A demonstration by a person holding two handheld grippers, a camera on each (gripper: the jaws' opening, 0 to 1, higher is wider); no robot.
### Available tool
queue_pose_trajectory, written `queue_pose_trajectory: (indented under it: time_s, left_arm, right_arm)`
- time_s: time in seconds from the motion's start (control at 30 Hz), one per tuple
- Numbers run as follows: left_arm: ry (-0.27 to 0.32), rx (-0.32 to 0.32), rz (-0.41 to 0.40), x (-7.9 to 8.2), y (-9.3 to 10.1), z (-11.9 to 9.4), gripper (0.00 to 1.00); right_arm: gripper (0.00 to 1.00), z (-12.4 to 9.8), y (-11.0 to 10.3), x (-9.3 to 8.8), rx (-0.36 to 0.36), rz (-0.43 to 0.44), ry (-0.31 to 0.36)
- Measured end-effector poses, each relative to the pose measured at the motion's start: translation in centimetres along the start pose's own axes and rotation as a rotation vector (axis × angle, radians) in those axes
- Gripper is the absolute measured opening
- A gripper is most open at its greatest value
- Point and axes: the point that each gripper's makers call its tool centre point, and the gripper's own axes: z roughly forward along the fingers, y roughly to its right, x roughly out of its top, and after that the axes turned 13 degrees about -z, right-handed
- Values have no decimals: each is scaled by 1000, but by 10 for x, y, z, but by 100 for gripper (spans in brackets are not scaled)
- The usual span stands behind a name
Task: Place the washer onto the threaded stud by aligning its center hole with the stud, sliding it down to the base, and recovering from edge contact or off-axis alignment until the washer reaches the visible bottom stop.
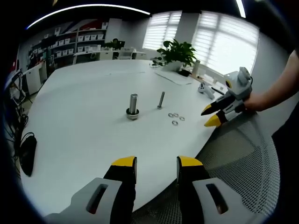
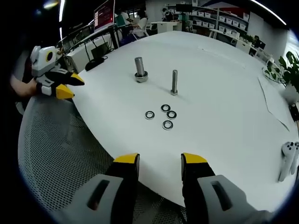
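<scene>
Two upright threaded studs stand on the white table: a thick one (image 1: pixel 133 106) (image 2: pixel 139 68) with a washer at its base, and a thin one (image 1: pixel 161 100) (image 2: pixel 174 82). Several loose washers (image 1: pixel 175 118) (image 2: pixel 162 116) lie flat beside the thin stud. My left gripper (image 1: pixel 156 164) is open with nothing between its jaws, hovering at the table's near edge. My right gripper (image 2: pixel 160 161) is open too, held over the table edge short of the washers. Each gripper also appears in the other's view: the right gripper (image 1: pixel 212 115) and the left gripper (image 2: pixel 71 85).
A mesh chair back (image 2: pixel 60 149) (image 1: pixel 243 154) sits below the table edge between the grippers. A potted plant (image 1: pixel 177 53), papers (image 1: pixel 175 77) and a white game controller (image 2: pixel 287 158) lie on the table's far side. A black cable (image 1: pixel 27 151) rests at the left edge.
</scene>
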Motion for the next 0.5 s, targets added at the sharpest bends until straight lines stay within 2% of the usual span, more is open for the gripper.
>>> queue_pose_trajectory:
  time_s: [0.23, 0.5]
  left_arm:
    - [5, -2, -1, 0, 0, 0, 32]
    - [-2, -9, 0, 0, 1, 0, 31]
  right_arm:
    - [39, 3, 1, -4, 3, -3, -25]
    - [39, 10, 1, 9, 11, -33, -33]
